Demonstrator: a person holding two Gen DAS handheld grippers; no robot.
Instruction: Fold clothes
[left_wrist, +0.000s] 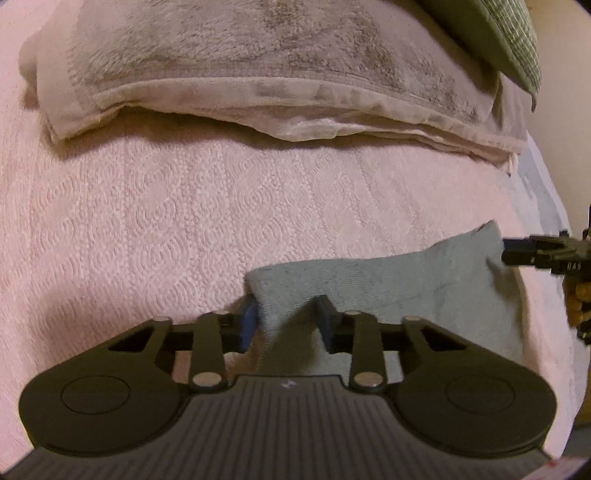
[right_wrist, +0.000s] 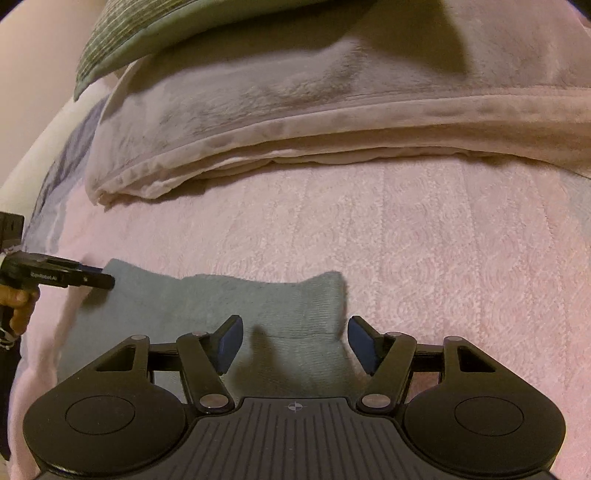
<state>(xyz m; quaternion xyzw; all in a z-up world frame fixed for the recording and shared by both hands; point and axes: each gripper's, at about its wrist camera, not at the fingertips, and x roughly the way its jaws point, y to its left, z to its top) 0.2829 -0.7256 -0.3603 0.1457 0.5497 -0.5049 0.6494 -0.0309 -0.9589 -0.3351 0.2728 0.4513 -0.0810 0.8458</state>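
The grey-blue cloth (left_wrist: 388, 291) lies on a pink bedspread (left_wrist: 147, 229) with a woven pattern, at the near part of the bed. Beyond the cloth, the bedspread is bare as far as a folded pink blanket (left_wrist: 258, 74) that lies across the far side. A green pillow (left_wrist: 509, 37) rests on the far right corner of this blanket in the left wrist view. On the left of the cloth in the left wrist view the bedspread is also open and flat.

The left gripper (left_wrist: 288, 321) stands at the near left edge of the cloth. Its two fingers are partly apart, and a raised fold of the cloth sits between them; the blue pad (left_wrist: 249, 325) is just beside the cloth edge, but I cannot tell if the pads really press it. In the right wrist view this same gripper comes from the left, held by a hand (right_wrist: 16, 306), with its tip touching the far left corner of the cloth.

The right gripper (right_wrist: 295, 345) has its fingers wide apart above the near right part of the cloth, with nothing between them.

The cloth looks soft, with fine ribs. It is already doubled, with a layer edge across it, and its far edge is uneven, with a raised corner at each end.
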